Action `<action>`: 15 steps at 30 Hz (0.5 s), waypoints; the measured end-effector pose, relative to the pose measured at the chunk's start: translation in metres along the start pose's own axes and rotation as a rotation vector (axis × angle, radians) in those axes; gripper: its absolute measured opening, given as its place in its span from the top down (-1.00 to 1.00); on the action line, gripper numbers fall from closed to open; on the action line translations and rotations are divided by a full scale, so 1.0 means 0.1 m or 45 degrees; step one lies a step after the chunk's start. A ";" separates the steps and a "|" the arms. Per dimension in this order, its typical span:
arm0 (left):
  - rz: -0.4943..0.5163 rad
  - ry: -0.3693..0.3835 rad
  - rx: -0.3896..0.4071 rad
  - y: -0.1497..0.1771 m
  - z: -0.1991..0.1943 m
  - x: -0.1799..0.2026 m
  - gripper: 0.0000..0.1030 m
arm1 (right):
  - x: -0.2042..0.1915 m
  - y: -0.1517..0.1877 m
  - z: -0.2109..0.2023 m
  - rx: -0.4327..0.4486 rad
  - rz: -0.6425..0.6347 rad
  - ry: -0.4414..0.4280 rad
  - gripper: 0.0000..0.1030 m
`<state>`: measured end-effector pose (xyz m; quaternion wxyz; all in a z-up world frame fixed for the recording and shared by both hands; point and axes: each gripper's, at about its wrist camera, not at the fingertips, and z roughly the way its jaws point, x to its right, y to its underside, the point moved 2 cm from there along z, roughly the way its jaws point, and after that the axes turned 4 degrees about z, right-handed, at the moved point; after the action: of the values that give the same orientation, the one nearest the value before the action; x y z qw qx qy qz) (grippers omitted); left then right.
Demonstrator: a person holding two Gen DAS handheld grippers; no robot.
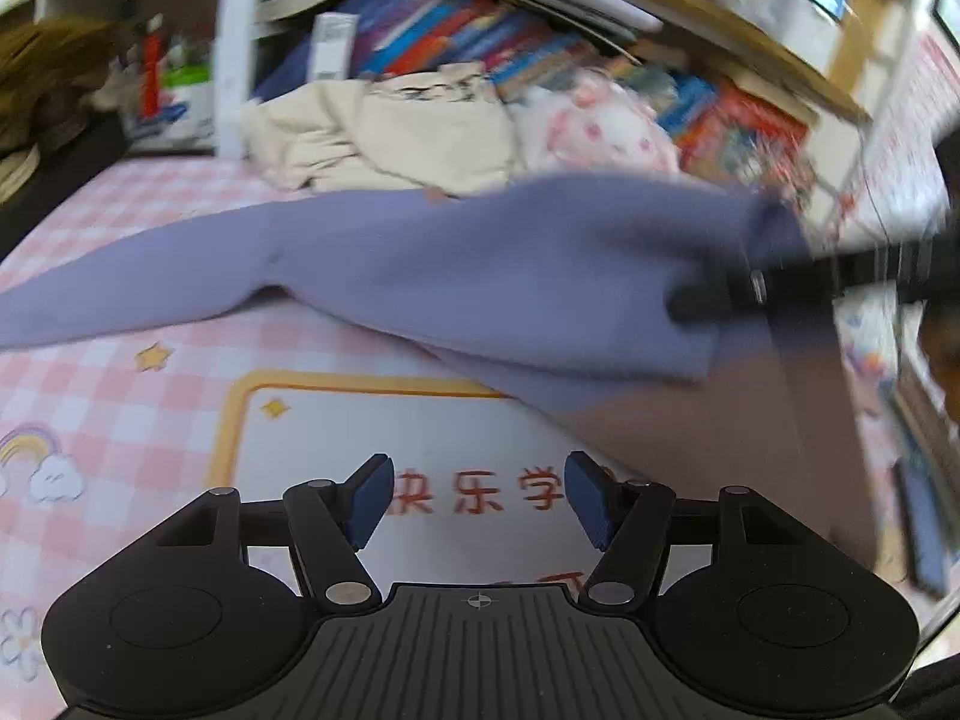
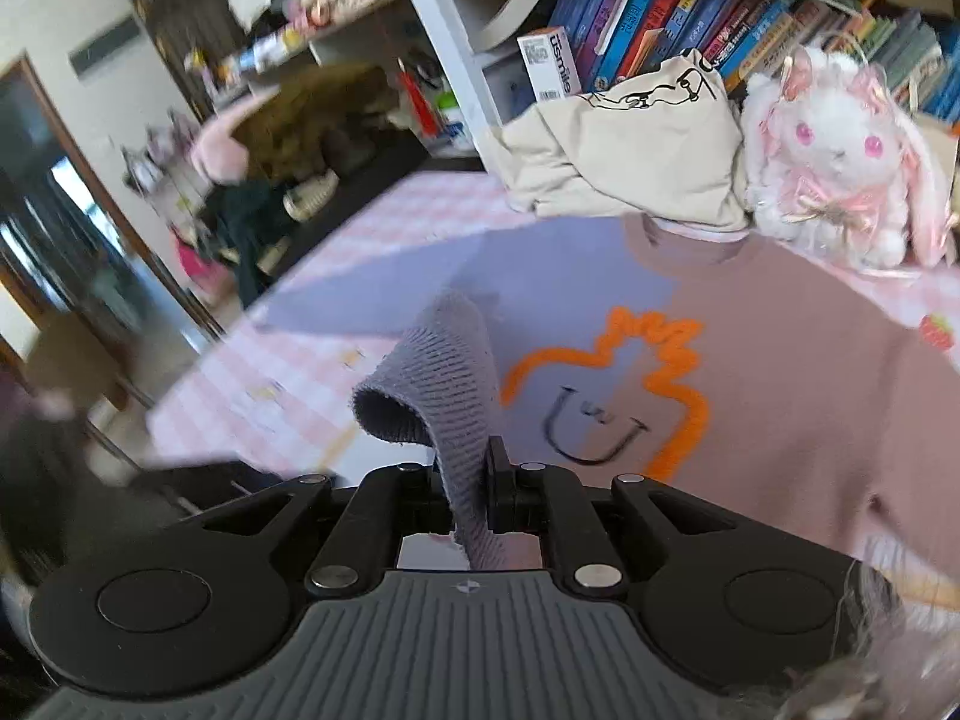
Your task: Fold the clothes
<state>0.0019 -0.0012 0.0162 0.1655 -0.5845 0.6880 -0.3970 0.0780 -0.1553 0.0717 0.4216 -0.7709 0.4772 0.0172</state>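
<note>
A sweatshirt (image 2: 780,372), half lavender and half dusty pink with an orange outline and a smiley on the chest, lies face up on the pink checked table cover (image 1: 120,396). My right gripper (image 2: 474,480) is shut on the ribbed lavender cuff (image 2: 444,372) of its sleeve, which stands up and curls over between the jaws. In the left wrist view that lavender sleeve (image 1: 456,276) stretches across the table and the right gripper (image 1: 708,300) holds its end, lifted. My left gripper (image 1: 477,495) is open above the printed mat, holding nothing.
A pile of cream clothing (image 2: 636,144) and a white and pink plush rabbit (image 2: 840,150) sit at the table's far edge, under a shelf of books (image 2: 672,18). A white post (image 1: 237,48) stands at the back left. The table edge (image 2: 198,396) drops off at left.
</note>
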 end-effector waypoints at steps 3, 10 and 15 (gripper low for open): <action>0.135 0.005 -0.046 0.08 0.12 0.21 -0.26 | -0.03 -0.03 -0.03 0.004 0.023 -0.011 0.82; 0.111 -0.028 -0.011 0.08 0.18 0.19 -0.47 | 0.02 0.03 -0.26 0.042 0.047 -0.030 0.63; -0.082 -0.119 0.047 0.10 0.09 -0.11 -0.45 | 0.15 0.21 -0.35 0.034 0.053 0.060 0.40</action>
<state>0.0047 0.0055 0.0006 0.1955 -0.6211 0.6529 -0.3870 0.0568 -0.1934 0.0746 0.4200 -0.7552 0.5033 0.0014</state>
